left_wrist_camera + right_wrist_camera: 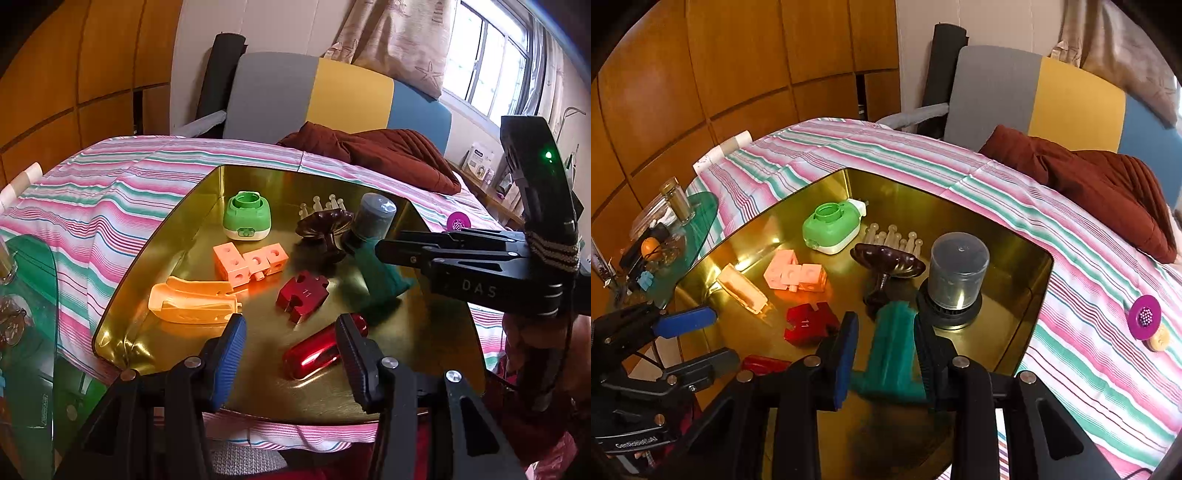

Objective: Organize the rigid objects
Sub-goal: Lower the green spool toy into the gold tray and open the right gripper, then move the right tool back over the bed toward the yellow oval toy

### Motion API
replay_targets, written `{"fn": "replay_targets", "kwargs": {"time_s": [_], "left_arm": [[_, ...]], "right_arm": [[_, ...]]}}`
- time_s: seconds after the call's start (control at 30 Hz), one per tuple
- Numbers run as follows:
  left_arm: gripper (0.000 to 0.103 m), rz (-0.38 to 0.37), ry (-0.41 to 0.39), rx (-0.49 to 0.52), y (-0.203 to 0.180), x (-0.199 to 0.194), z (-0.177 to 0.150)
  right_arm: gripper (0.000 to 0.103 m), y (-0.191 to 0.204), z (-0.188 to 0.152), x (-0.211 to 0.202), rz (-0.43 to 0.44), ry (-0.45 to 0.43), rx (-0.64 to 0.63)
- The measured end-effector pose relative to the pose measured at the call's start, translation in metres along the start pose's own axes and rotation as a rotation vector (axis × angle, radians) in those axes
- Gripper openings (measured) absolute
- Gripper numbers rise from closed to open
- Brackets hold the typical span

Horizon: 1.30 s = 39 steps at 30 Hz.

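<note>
While the right gripper (886, 328) clenches a teal plastic piece (892, 354) low over the gold tray (1008, 354), the left gripper (290, 338) hovers released, its fingers apart above a shiny red capsule (314, 352) lying on the tray. Nearby sit a red puzzle block (303, 295), pink cubes (247, 264), an orange scoop (192, 301) and a green box (247, 216).

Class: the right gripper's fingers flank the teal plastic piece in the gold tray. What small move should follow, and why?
Probably release and withdraw upward: the right gripper is shut on the teal plastic piece, which seems already to rest on the gold tray floor beside the grey canister.
</note>
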State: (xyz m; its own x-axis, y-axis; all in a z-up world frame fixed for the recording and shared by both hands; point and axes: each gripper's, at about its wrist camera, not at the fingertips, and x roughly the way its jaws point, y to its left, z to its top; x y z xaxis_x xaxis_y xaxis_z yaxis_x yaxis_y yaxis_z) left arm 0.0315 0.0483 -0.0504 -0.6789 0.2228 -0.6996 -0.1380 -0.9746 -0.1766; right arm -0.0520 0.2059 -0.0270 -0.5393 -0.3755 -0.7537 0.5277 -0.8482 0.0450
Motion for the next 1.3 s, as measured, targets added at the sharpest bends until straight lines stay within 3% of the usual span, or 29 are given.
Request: {"fn": "replay_targets", "kwargs": {"time_s": [0.67, 0.9, 1.1, 1.3], "left_arm": [[0.051, 0.014, 0.019, 0.014, -0.006, 0.003, -0.002], [0.051, -0.003, 0.02, 0.012, -0.01, 0.001, 0.0], [0.051, -0.041, 0.018, 0.023, -0.023, -0.002, 0.004], [0.051, -0.088, 0.024, 0.06, -0.045, -0.003, 0.008]], "right_arm": [[0.032, 0.006, -0.01, 0.004, 0.002, 0.012, -0.014], [0.036, -0.003, 0.002, -0.012, -0.013, -0.004, 0.004], [0.047, -0.04, 0.01, -0.039, -0.052, -0.044, 0.094], [0.049, -0.105, -0.002, -0.06, -0.153, -0.043, 0.251]]}}
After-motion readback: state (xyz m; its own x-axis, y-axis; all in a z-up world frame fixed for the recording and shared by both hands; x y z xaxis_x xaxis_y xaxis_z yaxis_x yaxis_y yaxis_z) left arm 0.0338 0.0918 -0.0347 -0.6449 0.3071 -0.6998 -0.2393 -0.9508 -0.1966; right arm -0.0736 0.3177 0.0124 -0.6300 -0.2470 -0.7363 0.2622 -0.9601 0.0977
